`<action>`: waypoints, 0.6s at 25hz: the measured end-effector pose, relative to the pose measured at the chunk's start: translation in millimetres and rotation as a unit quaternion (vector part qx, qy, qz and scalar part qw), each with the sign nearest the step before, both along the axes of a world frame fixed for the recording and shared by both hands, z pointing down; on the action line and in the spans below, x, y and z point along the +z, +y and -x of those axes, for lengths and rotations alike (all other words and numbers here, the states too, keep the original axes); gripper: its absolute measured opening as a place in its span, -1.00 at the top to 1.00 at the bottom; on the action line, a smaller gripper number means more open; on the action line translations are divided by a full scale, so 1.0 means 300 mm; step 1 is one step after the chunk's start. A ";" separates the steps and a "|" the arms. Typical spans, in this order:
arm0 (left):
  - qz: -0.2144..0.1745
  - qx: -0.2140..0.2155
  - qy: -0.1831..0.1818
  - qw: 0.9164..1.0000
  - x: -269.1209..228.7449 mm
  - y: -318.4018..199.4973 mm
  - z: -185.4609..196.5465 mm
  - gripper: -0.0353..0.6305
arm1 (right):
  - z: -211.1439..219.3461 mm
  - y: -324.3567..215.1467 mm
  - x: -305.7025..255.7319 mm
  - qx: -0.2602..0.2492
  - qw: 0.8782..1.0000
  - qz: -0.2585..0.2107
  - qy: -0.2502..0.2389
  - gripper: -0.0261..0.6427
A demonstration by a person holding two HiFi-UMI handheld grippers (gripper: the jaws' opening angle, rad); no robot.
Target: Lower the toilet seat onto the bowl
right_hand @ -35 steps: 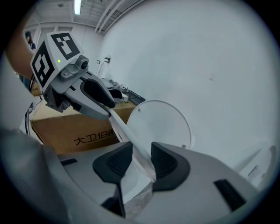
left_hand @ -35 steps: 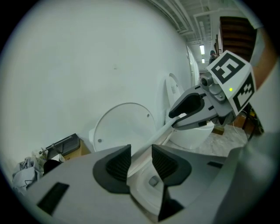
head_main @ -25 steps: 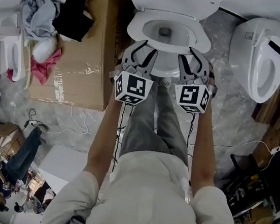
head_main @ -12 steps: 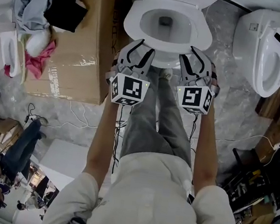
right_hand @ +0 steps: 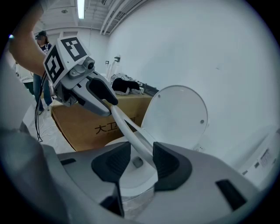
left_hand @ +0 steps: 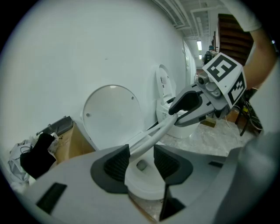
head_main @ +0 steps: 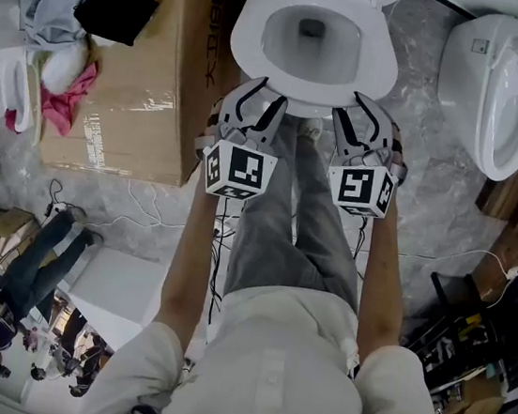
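Toilet seat (head_main: 375,71), white, lying flat around the opening of the bowl (head_main: 309,39). The lid (left_hand: 111,116) stands upright against the wall (left_hand: 87,48) behind. From how the seat lies, I judge the lowering itself to be done.

My left tool (head_main: 262,98) and my right tool (head_main: 357,110) hang side by side at the front rim, one to each side of the seat's nose. I take this paired placing to be what lets a seat come down level rather than twisting on its hinge.

Both tools are released, and their jaws have just been opening. In the left gripper view the dark ribbed pads (left_hand: 116,164) stand apart with only the bowl seen through the gap. The right gripper view shows the same between its pads (right_hand: 114,162). Neither grips the seat. From above I cannot tell whether the tips brush the rim.

Both tools point downward at the bowl's front, which I read as the natural pose for a release at seat height.

A cardboard box (head_main: 132,90) stands just beside the toilet on the marble floor (head_main: 421,194), and a second toilet (head_main: 501,91) is on the other side. Neither crowds the tools.
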State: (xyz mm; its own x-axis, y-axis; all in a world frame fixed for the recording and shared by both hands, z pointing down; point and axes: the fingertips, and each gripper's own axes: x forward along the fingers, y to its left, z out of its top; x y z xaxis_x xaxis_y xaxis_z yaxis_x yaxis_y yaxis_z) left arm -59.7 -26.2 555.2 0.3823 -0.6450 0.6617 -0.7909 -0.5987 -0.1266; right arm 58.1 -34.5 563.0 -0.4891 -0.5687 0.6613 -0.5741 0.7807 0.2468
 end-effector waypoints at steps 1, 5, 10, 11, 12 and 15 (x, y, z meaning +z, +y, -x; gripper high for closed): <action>0.000 0.000 0.000 1.000 0.006 0.006 0.001 0.33 | 0.001 0.006 0.005 0.000 1.000 0.000 -0.001 0.42; 0.003 0.001 -0.004 1.000 0.031 0.031 0.002 0.32 | 0.002 0.031 0.031 -0.005 1.000 0.004 0.000 0.41; 0.013 0.001 -0.012 1.000 0.072 0.074 -0.006 0.31 | -0.005 0.076 0.074 -0.012 1.000 0.014 0.003 0.40; 0.015 0.001 -0.013 1.000 0.082 0.083 -0.007 0.31 | -0.006 0.084 0.084 -0.013 1.000 0.016 0.004 0.40; 0.017 0.002 -0.014 1.000 0.093 0.091 -0.008 0.31 | -0.007 0.093 0.095 -0.013 1.000 0.018 0.005 0.39; 0.024 0.007 -0.019 1.000 0.124 0.117 -0.009 0.30 | -0.008 0.117 0.125 -0.013 1.000 0.027 0.004 0.38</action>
